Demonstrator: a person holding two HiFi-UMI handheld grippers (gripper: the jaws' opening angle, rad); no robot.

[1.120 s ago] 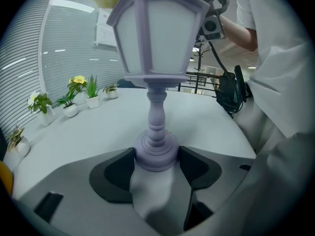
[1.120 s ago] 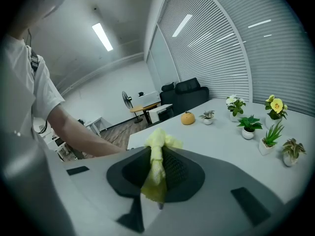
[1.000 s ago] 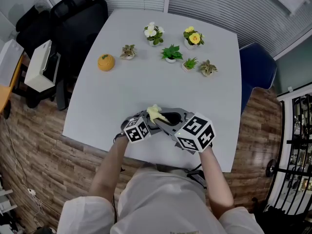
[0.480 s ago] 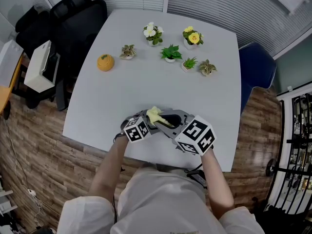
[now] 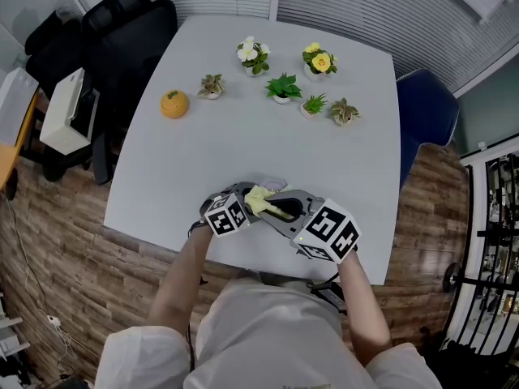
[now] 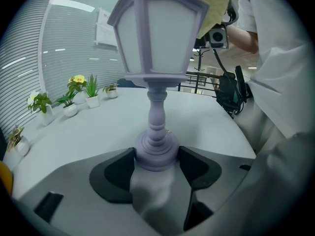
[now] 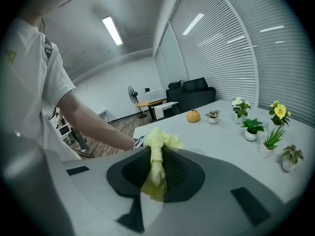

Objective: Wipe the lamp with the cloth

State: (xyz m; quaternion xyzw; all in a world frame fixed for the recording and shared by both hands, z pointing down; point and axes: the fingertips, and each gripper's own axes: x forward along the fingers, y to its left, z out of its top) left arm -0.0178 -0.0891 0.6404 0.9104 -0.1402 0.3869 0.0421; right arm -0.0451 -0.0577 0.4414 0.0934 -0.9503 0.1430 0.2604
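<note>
While clamping the lamp (image 6: 156, 58) upright by its round base in the left gripper (image 6: 156, 162) near the 6 o'clock edge of the table (image 5: 243, 136), holds the cloth (image 7: 156, 168), pinched tight in the right gripper (image 7: 157, 156), seemingly touching the lantern head from 3 o'clock.

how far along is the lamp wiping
Done: the left gripper is shut on the lamp at its base, and the right gripper is shut on the cloth. In hand: the cloth lies over the lamp's top, at one corner. Left: the panes and stem have no cloth on them now. How much has been wiped cannot be told.
</note>
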